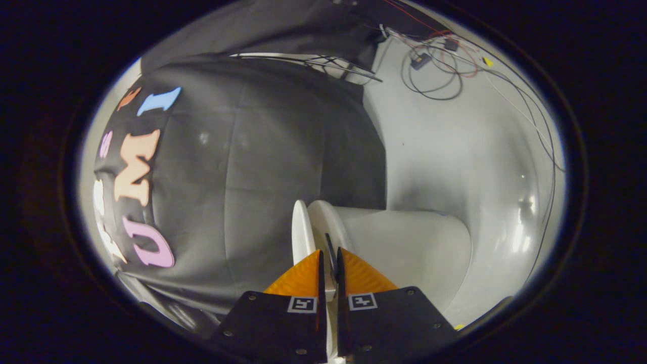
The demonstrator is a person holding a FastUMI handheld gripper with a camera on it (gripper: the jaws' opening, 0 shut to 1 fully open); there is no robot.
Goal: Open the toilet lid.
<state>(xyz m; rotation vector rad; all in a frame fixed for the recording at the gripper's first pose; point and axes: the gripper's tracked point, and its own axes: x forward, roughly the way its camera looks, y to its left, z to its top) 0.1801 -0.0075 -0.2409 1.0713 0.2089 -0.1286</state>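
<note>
- The gripper is turned on its side, so the scene looks rotated; its two orange fingers sit nearly together, with only a thin slot between them.
- The toilet lid stands just ahead of the fingers as a thin white edge. Its rim seems to run into the slot between them, so they look clamped on it, though the contact is hard to confirm from this angle.
- Right of the lid is the white seat and bowl, separated from the lid by a narrow dark gap. The lid looks lifted only a little, so most of the swing is probably yet to do.
- The lid looks like rigid, glossy moulded plastic: light and stiff, but slippery under smooth pads.
- The free front rim, far from the hinge, is the sensible place to hold; it gives the most leverage.
- A hinged lid moves on an arc, so a pinch held too rigidly could slip off.
- Beyond are the black cloth wall, a pale wall, and loose cables far off.
</note>
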